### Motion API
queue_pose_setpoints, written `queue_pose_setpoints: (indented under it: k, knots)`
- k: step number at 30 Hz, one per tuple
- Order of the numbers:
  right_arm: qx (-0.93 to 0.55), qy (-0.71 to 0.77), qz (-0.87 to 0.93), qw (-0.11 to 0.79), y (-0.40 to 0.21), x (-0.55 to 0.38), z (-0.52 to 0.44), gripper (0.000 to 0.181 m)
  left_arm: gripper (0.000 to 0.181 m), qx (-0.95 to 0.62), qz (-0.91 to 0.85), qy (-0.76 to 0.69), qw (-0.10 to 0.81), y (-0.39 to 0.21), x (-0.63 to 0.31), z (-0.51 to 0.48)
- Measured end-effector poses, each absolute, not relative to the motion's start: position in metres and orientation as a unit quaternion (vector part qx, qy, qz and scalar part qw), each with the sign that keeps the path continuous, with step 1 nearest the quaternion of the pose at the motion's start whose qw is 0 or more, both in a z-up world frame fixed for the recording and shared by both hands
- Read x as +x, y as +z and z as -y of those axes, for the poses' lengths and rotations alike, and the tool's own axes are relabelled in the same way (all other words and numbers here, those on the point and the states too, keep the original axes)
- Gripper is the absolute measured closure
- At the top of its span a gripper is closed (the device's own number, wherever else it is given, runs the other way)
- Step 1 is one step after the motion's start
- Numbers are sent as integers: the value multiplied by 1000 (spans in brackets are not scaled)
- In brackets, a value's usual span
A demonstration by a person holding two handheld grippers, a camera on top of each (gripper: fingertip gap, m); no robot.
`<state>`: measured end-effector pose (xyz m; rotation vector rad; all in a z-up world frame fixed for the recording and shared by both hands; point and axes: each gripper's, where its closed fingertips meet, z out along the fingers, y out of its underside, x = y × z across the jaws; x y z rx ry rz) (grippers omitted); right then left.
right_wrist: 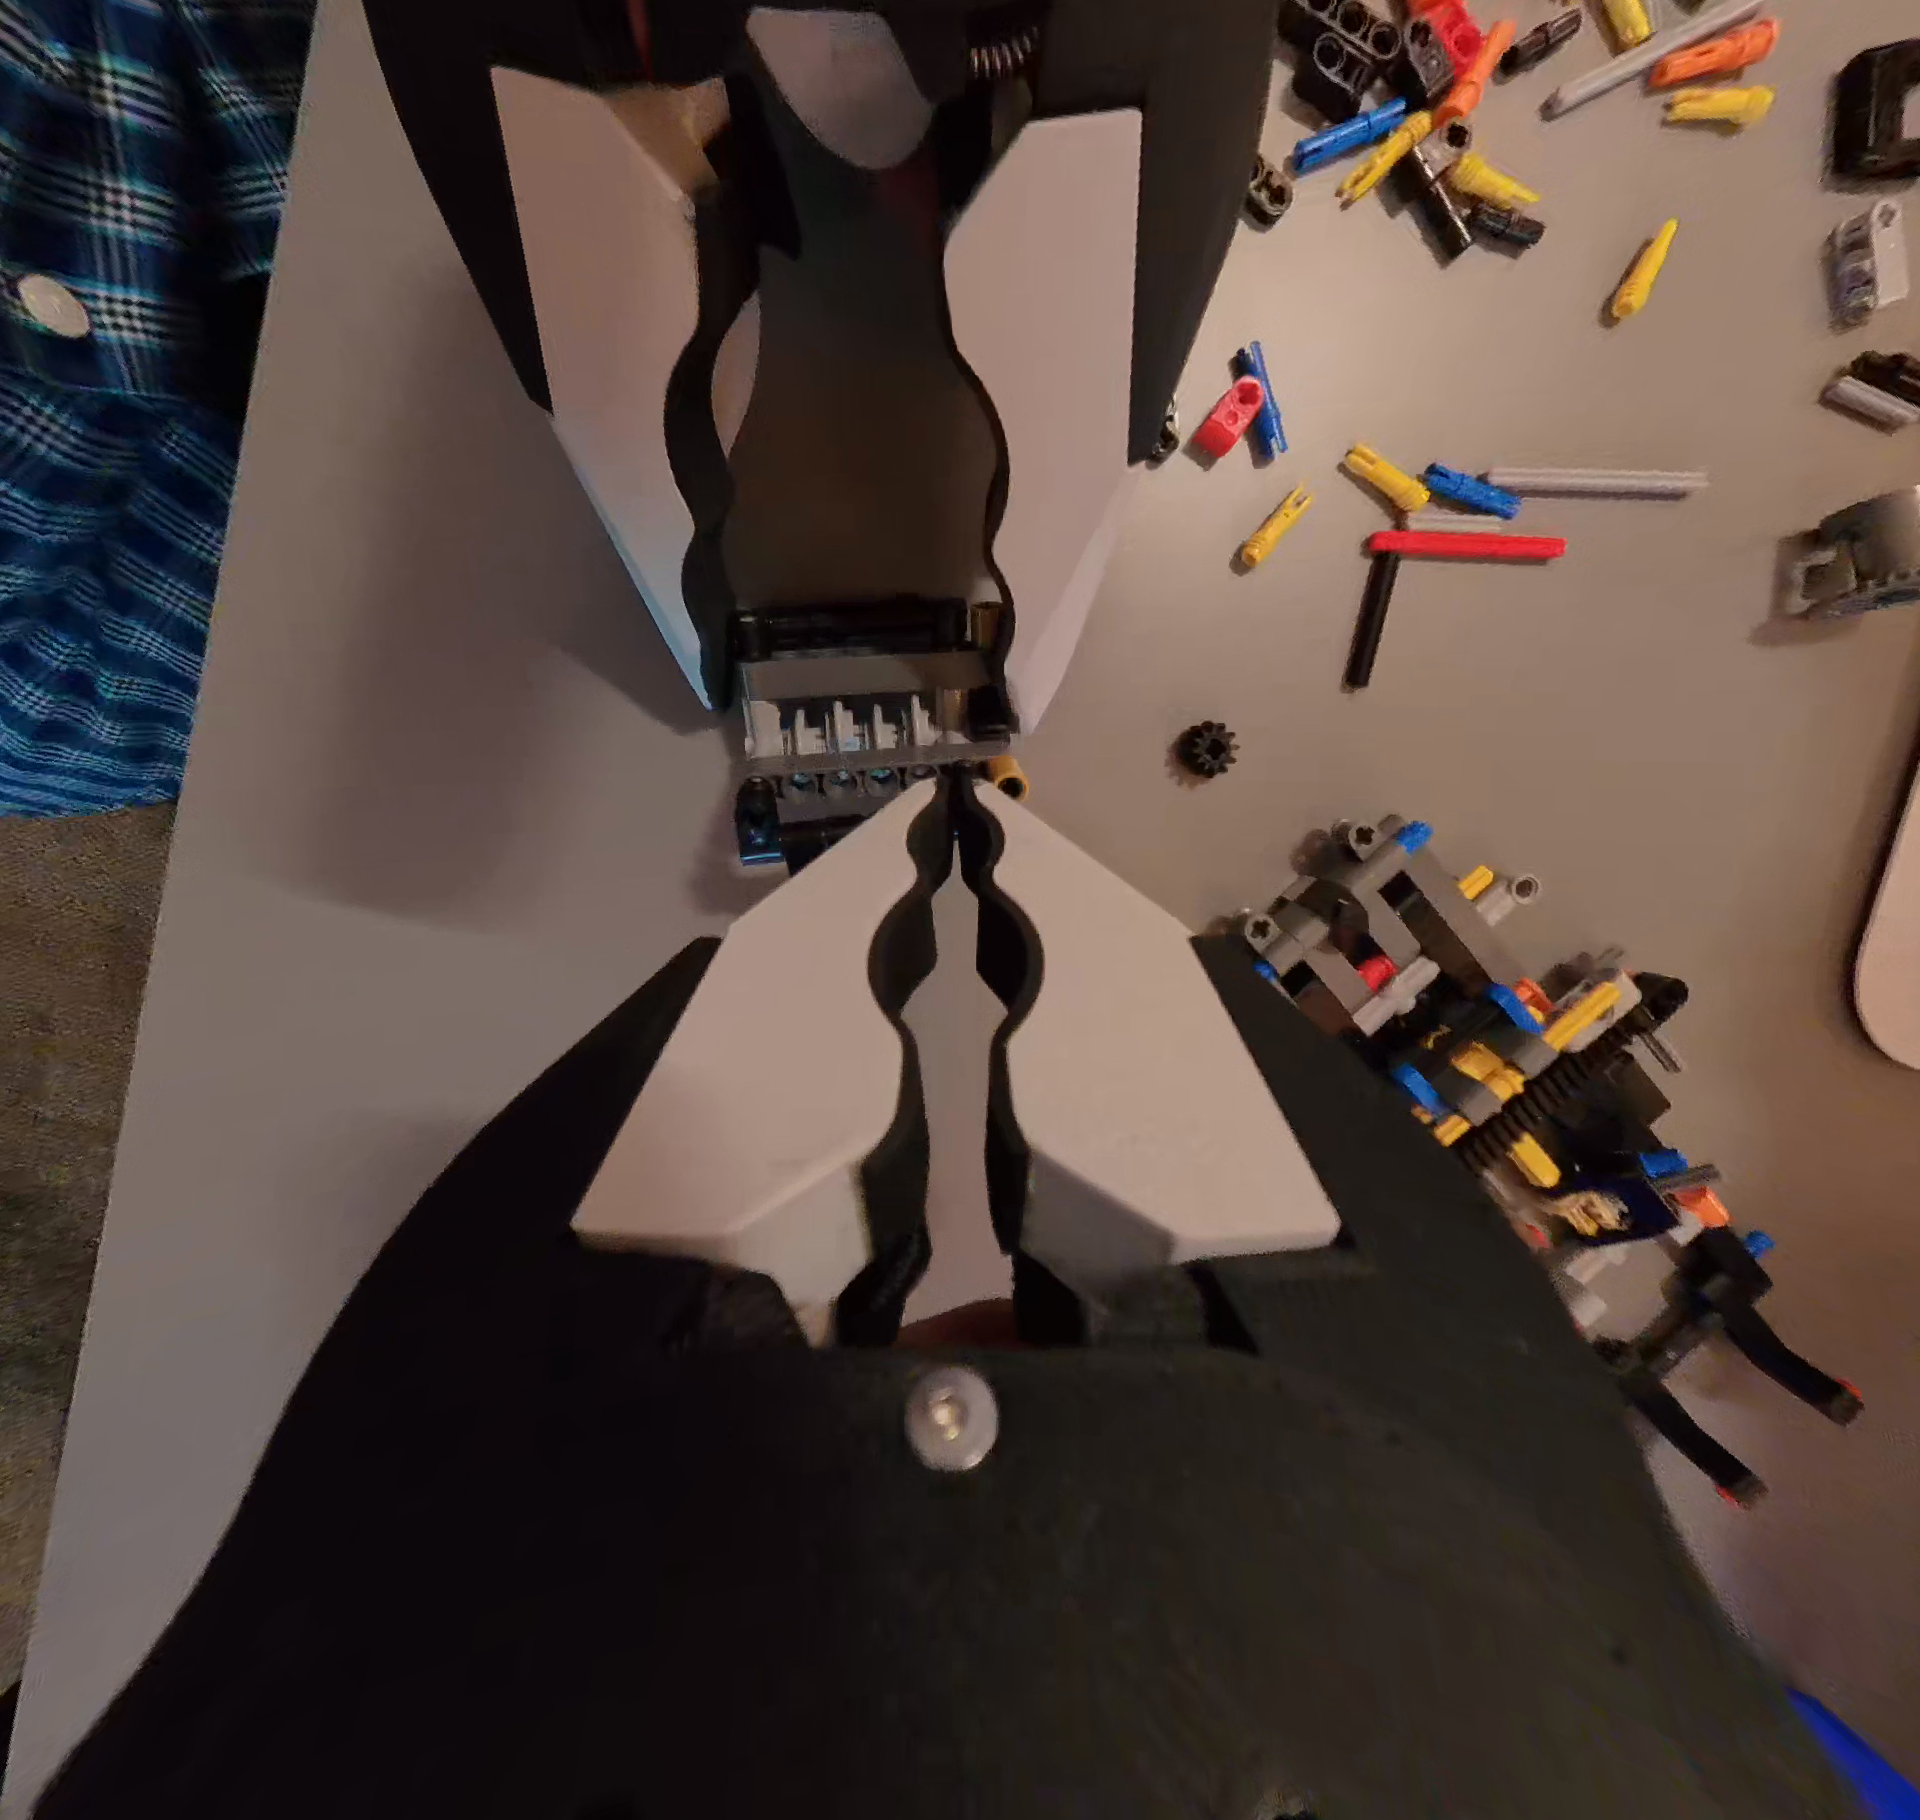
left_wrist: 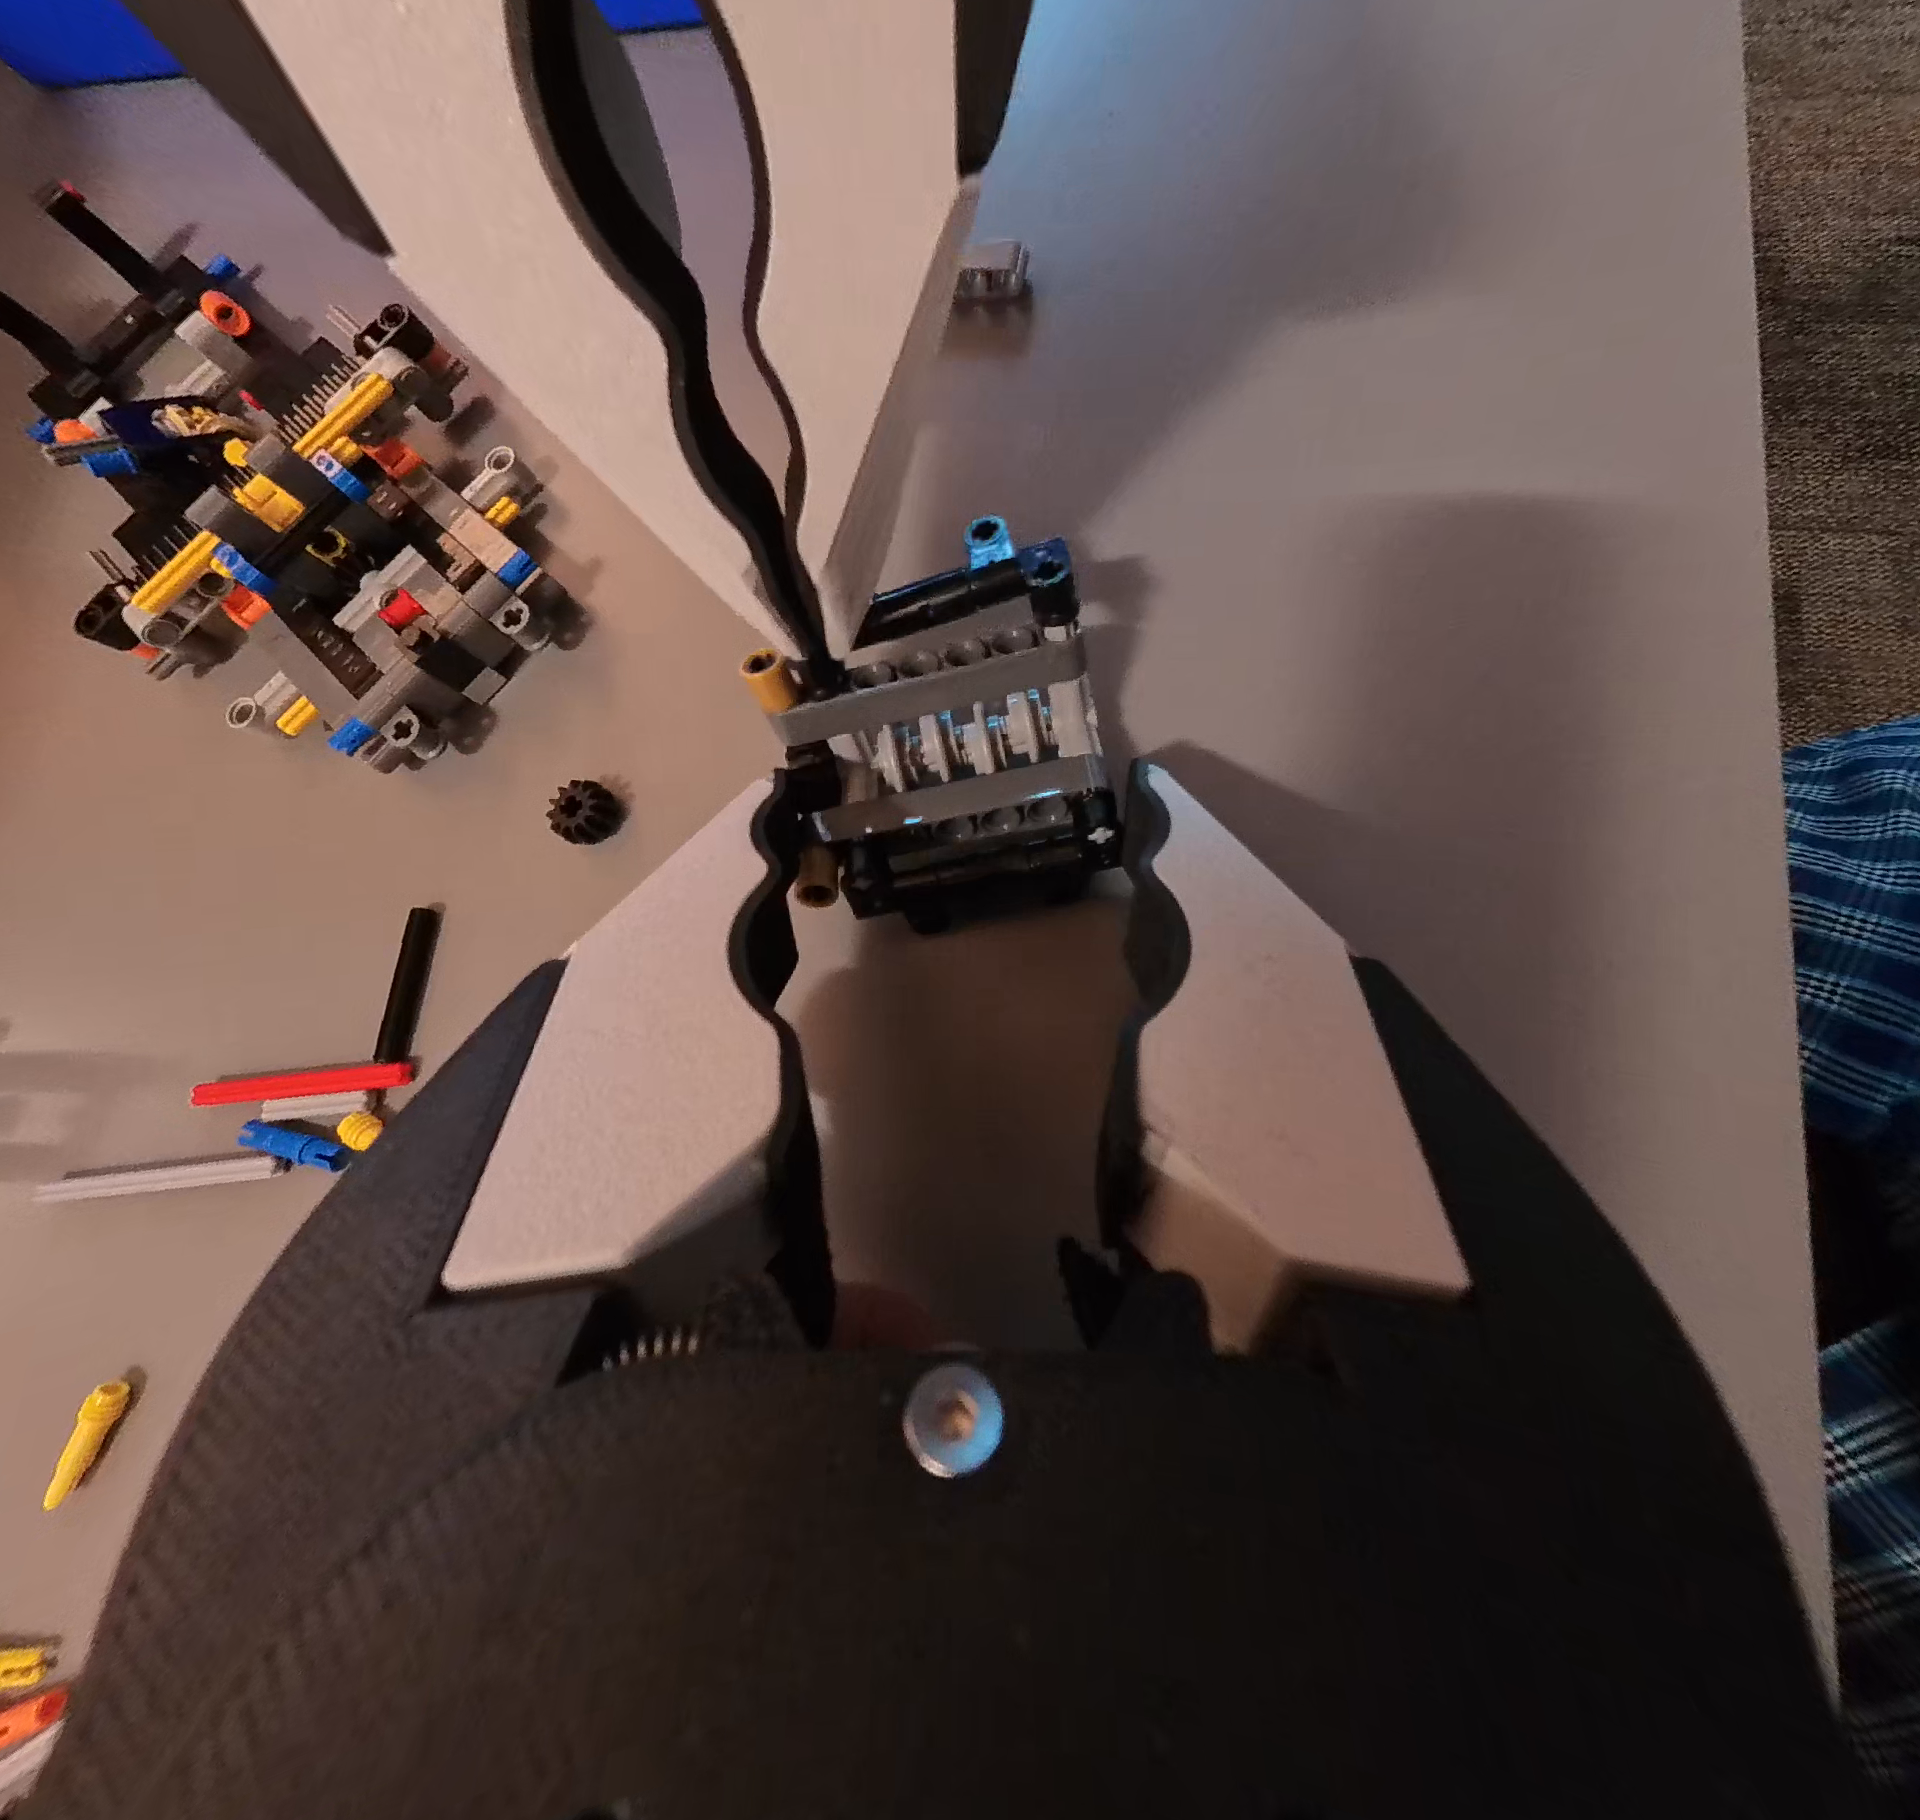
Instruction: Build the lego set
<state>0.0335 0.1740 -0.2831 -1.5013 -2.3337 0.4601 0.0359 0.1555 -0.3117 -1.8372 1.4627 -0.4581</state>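
A small grey and black lego sub-assembly (left_wrist: 956, 762) sits low over the grey table. My left gripper (left_wrist: 956, 794) straddles it, one fingertip on each side, and grips it. In the right wrist view the same assembly (right_wrist: 862, 721) lies between the left gripper's fingers (right_wrist: 717, 627). My right gripper (right_wrist: 954, 799) is shut, its tips pinching a small black piece at the assembly's edge, next to a tan pin (right_wrist: 1008, 773). In the left wrist view the right gripper (left_wrist: 821, 653) comes in from the top. Most of the pinched piece is hidden.
A large multicoloured lego build (left_wrist: 301, 523) (right_wrist: 1507, 1074) lies to one side. A black gear (right_wrist: 1205, 752), a red axle (right_wrist: 1465, 546), a black axle (right_wrist: 1371, 617) and a pile of loose parts (right_wrist: 1455, 87) lie nearby. The table edge (right_wrist: 208, 731) borders plaid cloth (right_wrist: 104, 420). Only a small space, under 4 cm, lies between the two pairs of fingers. About 5 centimetres separates my left fingertips from the black gear (right_wrist: 1205, 752). It is also in sight in the left wrist view (left_wrist: 581, 805).
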Motion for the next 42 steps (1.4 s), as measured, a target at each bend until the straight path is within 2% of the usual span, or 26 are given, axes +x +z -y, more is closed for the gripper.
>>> queue_pose_setpoints:
  k: [6,10,15,23,42]
  knots:
    - [-530,159,817,166,-283,34,-174,181,121,-715,-568,-178,366,-312,36,-156]
    - [-537,203,800,174,-267,37,-166,154,121,-716,-567,-179,366,-312,36,-156]
    - [-532,198,808,159,-277,46,-161,146,121,-716,-567,-181,365,-312,36,-156]
    - [-530,199,811,147,-280,48,-158,149,121,-712,-569,-178,370,-311,36,-156]
    - [-533,162,815,159,-280,40,-154,143,123,-713,-567,-171,377,-310,35,-157]
